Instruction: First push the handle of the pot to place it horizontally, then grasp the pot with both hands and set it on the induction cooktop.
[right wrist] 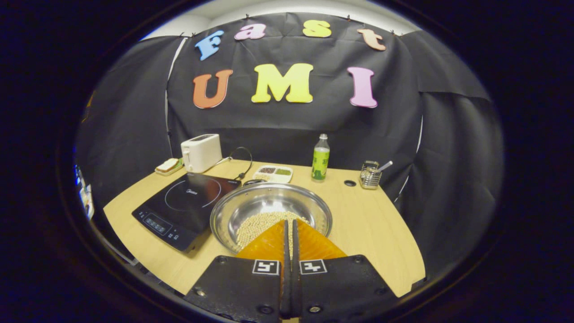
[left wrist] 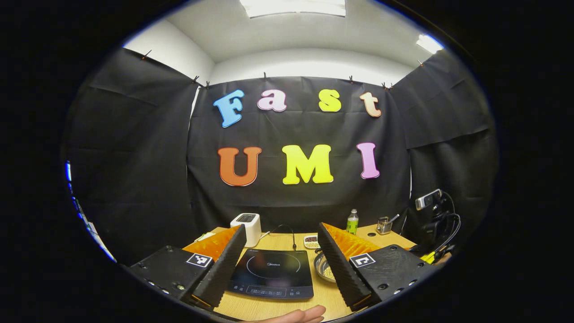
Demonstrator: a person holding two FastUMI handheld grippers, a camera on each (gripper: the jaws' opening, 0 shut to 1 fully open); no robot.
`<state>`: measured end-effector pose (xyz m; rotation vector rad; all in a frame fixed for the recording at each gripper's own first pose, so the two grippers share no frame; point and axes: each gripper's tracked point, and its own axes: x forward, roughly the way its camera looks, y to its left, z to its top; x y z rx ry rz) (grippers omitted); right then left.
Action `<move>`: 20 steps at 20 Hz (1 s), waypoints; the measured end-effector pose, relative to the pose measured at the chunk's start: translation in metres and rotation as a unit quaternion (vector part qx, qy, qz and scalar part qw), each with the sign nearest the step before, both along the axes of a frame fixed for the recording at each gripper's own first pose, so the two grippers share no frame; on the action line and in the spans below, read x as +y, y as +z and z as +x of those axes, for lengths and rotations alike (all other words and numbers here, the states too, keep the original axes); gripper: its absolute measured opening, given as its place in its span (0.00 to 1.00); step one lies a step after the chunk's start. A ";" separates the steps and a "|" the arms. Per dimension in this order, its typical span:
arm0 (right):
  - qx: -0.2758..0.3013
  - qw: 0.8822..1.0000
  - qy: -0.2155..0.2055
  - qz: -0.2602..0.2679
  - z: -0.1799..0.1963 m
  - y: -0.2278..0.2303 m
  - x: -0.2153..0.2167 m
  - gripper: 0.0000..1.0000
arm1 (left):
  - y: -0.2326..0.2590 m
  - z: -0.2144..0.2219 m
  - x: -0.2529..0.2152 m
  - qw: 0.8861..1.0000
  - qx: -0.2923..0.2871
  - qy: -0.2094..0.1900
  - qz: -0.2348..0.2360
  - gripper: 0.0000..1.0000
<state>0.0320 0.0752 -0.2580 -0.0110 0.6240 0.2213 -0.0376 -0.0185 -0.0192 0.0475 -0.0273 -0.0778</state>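
A steel pot (right wrist: 269,208) with pale grains in its bottom stands on the wooden table (right wrist: 367,233), just right of the black induction cooktop (right wrist: 184,202). My right gripper (right wrist: 290,223) is shut with nothing between its fingers, its tips hovering over the pot's near rim. A small dark piece (right wrist: 254,181) shows at the far rim; whether it is the handle I cannot tell. My left gripper (left wrist: 281,229) is open above the cooktop (left wrist: 271,271), and its right finger hides most of the pot (left wrist: 323,268).
At the back stand a white toaster (right wrist: 200,152), a sandwich on a small plate (right wrist: 168,166), a divided dish (right wrist: 273,172), a green bottle (right wrist: 320,159) and a wire basket (right wrist: 370,175). A cable (right wrist: 240,163) runs to the cooktop. A hand (left wrist: 293,315) shows at the table's near edge.
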 end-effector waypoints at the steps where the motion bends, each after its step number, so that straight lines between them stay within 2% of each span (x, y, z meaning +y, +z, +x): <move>1: 0.010 1.000 0.006 0.000 -0.005 -0.009 0.004 0.04 | 0.000 0.000 0.001 1.000 0.000 0.000 -0.002 0.95; 6: 0.058 0.998 0.035 0.001 -0.029 -0.047 0.021 0.04 | -0.006 0.002 0.005 1.000 0.010 0.000 -0.009 0.95; 7: 0.062 0.997 0.037 -0.001 -0.033 -0.052 0.021 0.01 | -0.006 0.002 0.006 1.000 0.010 0.001 -0.008 0.95; 8: 0.067 0.997 0.040 -0.001 -0.035 -0.057 0.022 0.03 | -0.007 0.002 0.005 1.000 0.010 0.001 -0.008 0.95; 16: 0.102 0.994 0.035 0.020 -0.042 -0.089 0.016 0.00 | 0.001 0.018 -0.003 1.000 -0.008 0.003 -0.010 0.95; 20: 0.110 0.993 0.035 0.034 -0.042 -0.091 0.011 0.00 | -0.006 0.040 -0.016 1.000 0.016 -0.005 -0.008 0.95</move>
